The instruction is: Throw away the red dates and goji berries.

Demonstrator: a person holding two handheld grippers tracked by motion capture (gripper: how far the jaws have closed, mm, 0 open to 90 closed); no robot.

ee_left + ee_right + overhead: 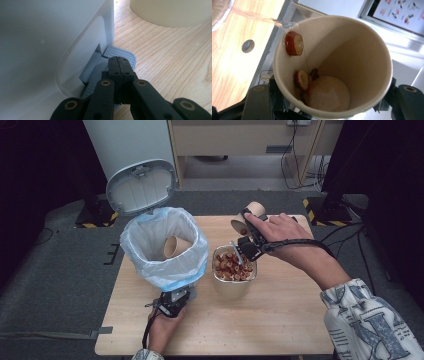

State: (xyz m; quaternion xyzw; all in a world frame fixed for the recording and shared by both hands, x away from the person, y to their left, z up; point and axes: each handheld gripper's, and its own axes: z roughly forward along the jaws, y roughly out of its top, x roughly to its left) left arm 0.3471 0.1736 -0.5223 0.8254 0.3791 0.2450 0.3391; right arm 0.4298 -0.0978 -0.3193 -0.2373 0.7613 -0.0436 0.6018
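Right hand-held gripper point(243, 227) tips paper cup point(248, 217) (fruit slices inside)

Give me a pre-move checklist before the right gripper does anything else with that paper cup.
1. Grip on paper cup: ok, right gripper is shut on it, cup tilted.
2. Cup emptied: not ok, red fruit slices cling to the inner wall and bottom.
3. Bowl placement: ok, it sits below the cup and already holds slices.
4. Bin lid: ok, open.
5. Pedal: ok, shut left gripper rests on it.
6. Room in bin: ok, one cup lies inside.
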